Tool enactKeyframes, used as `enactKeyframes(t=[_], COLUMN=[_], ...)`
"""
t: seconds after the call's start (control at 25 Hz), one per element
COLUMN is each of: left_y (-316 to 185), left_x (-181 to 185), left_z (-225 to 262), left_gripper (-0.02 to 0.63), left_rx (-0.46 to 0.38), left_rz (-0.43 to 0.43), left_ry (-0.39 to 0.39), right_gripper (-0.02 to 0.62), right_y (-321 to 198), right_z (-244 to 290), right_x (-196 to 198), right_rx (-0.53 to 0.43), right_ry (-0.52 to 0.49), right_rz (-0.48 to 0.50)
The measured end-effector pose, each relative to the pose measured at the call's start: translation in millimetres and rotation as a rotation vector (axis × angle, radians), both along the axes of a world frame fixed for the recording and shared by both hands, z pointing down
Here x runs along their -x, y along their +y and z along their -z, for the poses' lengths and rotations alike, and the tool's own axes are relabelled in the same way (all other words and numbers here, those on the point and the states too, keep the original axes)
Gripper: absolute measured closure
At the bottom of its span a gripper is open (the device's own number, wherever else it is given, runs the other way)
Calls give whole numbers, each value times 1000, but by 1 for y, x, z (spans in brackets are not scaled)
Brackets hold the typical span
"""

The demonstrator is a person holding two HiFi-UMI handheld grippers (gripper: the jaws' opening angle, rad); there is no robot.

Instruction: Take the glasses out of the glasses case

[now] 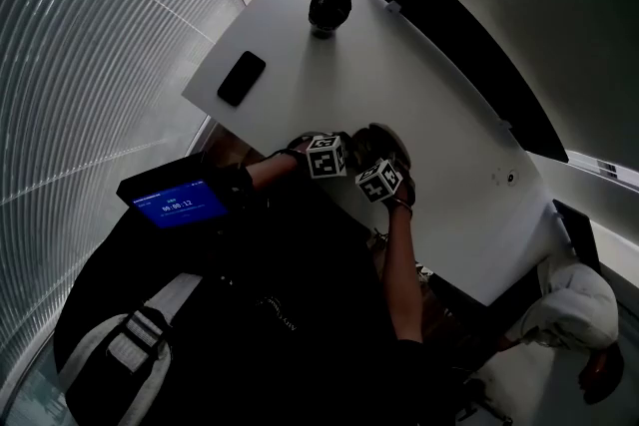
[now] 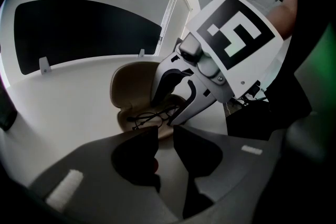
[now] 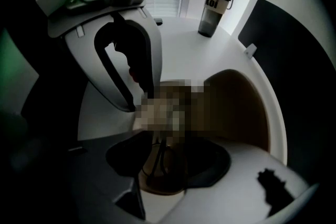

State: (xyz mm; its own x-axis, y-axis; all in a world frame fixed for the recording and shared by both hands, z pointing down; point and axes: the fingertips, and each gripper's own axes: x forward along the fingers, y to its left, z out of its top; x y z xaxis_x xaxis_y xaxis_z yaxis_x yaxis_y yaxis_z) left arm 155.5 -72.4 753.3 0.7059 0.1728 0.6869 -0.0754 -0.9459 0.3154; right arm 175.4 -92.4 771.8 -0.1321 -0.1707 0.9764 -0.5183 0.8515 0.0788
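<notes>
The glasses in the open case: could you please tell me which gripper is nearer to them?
Right. The right gripper has its jaws apart around the glasses; the left gripper sits at the near rim of the glasses case, beside them.

I see the glasses case [image 2: 131,89] lined in matt tan, the glasses [image 2: 149,118] of thin dark metal wire, the table [image 2: 68,97] smooth matt white, the far bottle [image 3: 212,10] glossy plastic
</notes>
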Motion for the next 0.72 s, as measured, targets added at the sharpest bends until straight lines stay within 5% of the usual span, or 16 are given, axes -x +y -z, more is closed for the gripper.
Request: enactKeyframes(t=[0.72], left_y=[-1], left_x=[0], left_z=[-4], left_gripper=[508], left_rx=[2], left_rz=[0], left_ry=[-7], right_gripper=[430], right_y=[1], right_z=[-5], right_x=[9], right_rx=[156], right_ry=[7], right_rz=[27])
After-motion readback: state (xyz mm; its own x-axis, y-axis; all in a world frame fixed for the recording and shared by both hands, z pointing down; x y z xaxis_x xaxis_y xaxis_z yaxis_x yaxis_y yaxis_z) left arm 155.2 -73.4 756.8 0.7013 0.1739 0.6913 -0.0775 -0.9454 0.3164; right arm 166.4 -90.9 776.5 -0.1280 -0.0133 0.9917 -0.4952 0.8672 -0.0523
